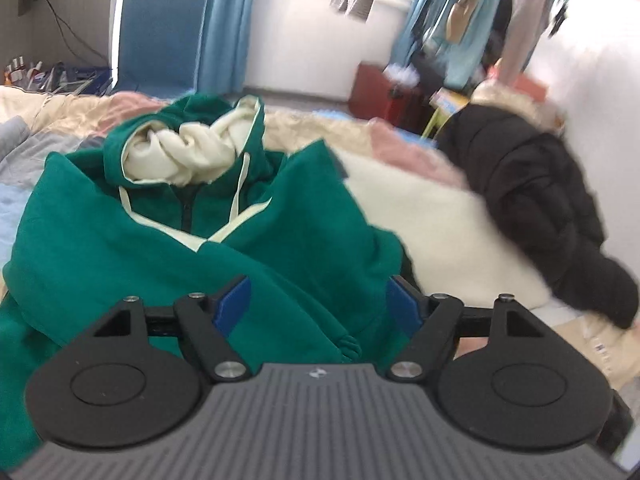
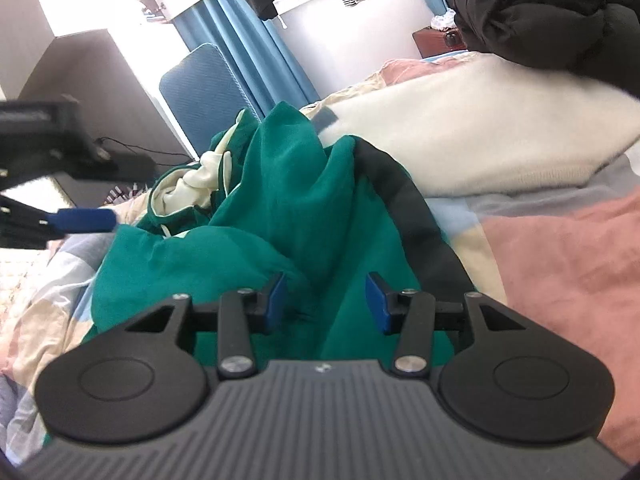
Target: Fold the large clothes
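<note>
Here, a green hoodie (image 1: 120, 240) lies crumpled on the bed (image 2: 560, 260) beneath both grippers.
The left gripper (image 1: 318, 304) has its fingers spread wide over the green cloth, gripping nothing. The right gripper (image 2: 326, 300) has its fingers partly apart with a bunched fold between them; whether they pinch it cannot be told. A black puffer jacket (image 1: 540, 208) rests nearby.

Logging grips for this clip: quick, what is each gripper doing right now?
Left gripper: open, fingers wide over the green hoodie, holding nothing.
Right gripper: hoodie fabric between its fingers; a grip cannot be told.
</note>
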Demonstrator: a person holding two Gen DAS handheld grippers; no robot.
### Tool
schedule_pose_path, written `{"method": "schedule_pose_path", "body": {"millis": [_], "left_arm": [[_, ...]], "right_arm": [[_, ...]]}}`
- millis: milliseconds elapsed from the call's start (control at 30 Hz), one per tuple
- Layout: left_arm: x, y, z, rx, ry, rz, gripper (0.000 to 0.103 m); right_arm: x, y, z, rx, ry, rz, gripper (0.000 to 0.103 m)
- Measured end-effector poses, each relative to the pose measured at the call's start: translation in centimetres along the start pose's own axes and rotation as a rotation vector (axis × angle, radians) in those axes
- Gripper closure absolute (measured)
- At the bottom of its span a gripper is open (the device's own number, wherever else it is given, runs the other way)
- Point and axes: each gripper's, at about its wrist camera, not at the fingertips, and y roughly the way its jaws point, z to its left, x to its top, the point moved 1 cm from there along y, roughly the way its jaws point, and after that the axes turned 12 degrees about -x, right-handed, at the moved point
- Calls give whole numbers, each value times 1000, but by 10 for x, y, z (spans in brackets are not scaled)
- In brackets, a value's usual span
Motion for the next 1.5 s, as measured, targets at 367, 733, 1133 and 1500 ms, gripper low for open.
{"method": "schedule_pose_path", "body": {"millis": [367,733,1133,1500], "left_arm": [[-72,-69,191,105,-356,-202,24],[-88,-19,307,71,-677,-294,37],[-47,-72,321,4,-605,-476,95],[-84,-55,347,269,-615,-321,94]], "right_arm": [[-2,-17,24,106,-68,-29,48],[-22,14,52,37,-206,-11,42],[-35,3,94,185,-320,-177,72],[-54,43,107,150,-347,27,72]]}}
